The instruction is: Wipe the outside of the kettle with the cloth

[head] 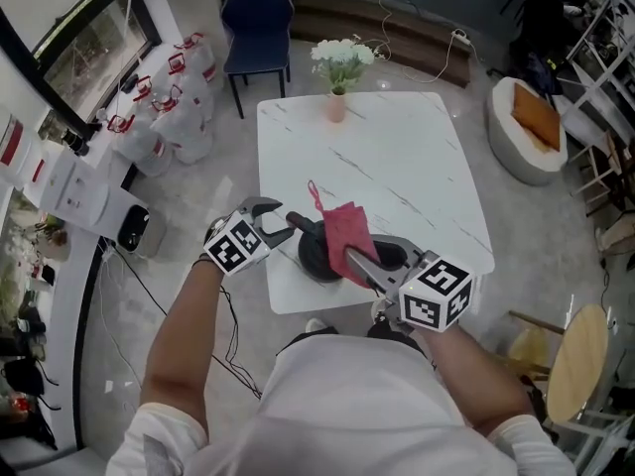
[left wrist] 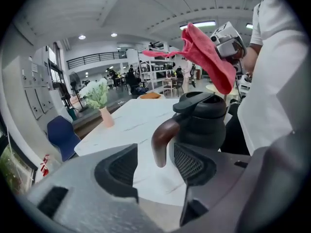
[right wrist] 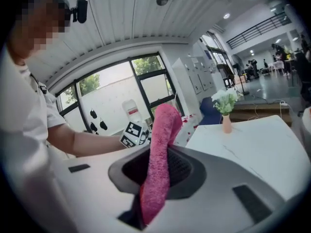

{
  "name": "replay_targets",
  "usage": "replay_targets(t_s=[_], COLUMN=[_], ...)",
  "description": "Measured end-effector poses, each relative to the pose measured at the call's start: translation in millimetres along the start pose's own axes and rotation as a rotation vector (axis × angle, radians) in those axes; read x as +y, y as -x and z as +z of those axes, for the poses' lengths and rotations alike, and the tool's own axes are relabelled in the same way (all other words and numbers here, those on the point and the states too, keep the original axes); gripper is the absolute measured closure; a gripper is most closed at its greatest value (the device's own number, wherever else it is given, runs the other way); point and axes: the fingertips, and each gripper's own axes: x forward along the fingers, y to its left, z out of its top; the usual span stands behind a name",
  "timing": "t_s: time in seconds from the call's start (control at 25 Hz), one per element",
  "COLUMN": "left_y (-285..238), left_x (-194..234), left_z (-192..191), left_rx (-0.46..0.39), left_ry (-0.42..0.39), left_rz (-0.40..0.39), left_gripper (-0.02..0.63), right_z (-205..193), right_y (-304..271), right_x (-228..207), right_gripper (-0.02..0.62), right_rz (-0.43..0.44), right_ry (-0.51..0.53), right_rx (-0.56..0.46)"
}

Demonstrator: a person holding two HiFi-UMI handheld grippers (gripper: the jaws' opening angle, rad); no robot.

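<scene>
A black kettle [head: 319,258] with a brown handle [head: 298,222] stands near the front edge of the white marble table [head: 397,167]. My left gripper [head: 278,219] is open just left of the handle. In the left gripper view the handle [left wrist: 163,140] lines up with the gap of the left gripper [left wrist: 155,168], and neither pad touches it. My right gripper [head: 355,261] is shut on a pink cloth [head: 347,228], which it holds over the kettle [left wrist: 204,120]. In the right gripper view the cloth [right wrist: 160,154] stands up from the right gripper [right wrist: 158,174].
A pink vase of white flowers [head: 337,77] stands at the table's far edge, with a blue chair [head: 256,23] behind it. White bags [head: 169,97] lie on the floor at left. A round wooden stool [head: 575,365] is at right.
</scene>
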Motion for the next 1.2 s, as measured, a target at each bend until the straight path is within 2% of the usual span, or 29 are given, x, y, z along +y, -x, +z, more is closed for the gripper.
replay_targets(t_s=[0.16,0.32,0.44,0.56,0.72,0.8,0.92,1.2], left_y=[-16,-26,-29,-31,-31,-32,-32,-36], left_x=[-12,-16,-13,-15,-17,-16,-16,-28], left_z=[-3,0,5,7,8,10,18,23], left_rx=[0.063,0.080,0.062,0.067,0.093,0.099,0.101,0.198], left_ry=[-0.109,-0.167,-0.178,-0.192,-0.197,-0.172,-0.083,0.106], left_rz=[-0.098,-0.167,-0.196,-0.225,-0.235,-0.229,-0.230,-0.261], left_gripper=[0.367,0.387,0.420,0.446,0.450,0.453,0.453,0.451], right_z=[-6,-6,-16,-23,-25,-25,-23,-17], right_y=[-45,-83,-103,-105,-99,-95,-87,-65], right_x=[2,-2,-5,-8,-10,-13,-25,-65], right_gripper=[0.526,0.526,0.528,0.529,0.532,0.534,0.537,0.537], right_rz=[0.061,0.050,0.016,-0.006,-0.020,-0.039,-0.073,-0.120], right_ry=[0.112,0.234,0.405,0.576,0.686,0.741,0.780,0.740], right_rx=[0.170,0.255,0.344,0.376,0.375,0.372,0.354,0.346])
